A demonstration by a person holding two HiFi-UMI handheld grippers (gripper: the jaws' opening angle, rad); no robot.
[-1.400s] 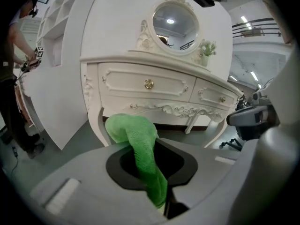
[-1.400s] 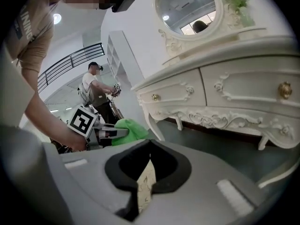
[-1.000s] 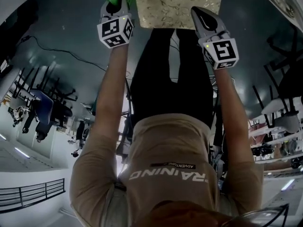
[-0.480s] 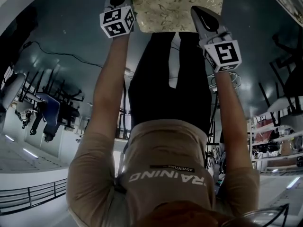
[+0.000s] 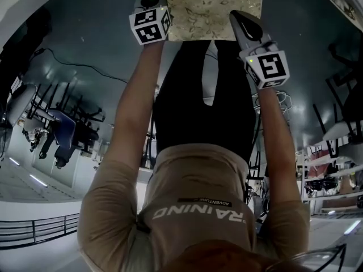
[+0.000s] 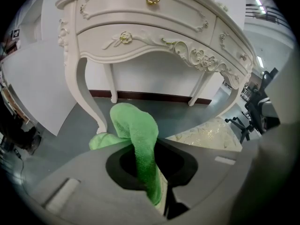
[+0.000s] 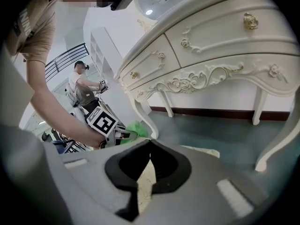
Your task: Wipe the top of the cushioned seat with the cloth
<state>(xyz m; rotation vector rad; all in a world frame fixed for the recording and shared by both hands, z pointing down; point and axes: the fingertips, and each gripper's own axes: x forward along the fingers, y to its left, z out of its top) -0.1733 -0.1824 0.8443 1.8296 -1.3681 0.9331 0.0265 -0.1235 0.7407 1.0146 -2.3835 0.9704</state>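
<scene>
Since a second ago my left tongs (image 5: 148, 7) have slid in beside the seat (image 5: 215, 4), pinching the cloth (image 6: 136, 130), which hangs just off its left edge. Right tongs (image 5: 241, 21) sit pressed together and empty at the opposite edge, so I judge the wipe runs rightward from the left tongs

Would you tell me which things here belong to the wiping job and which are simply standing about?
Job in hand:
green cloth, clamped in the left gripper
cushioned seat
right gripper, shut, holding nothing

Standing about:
white dressing table
office chair
floor cable
second person in the background
</scene>
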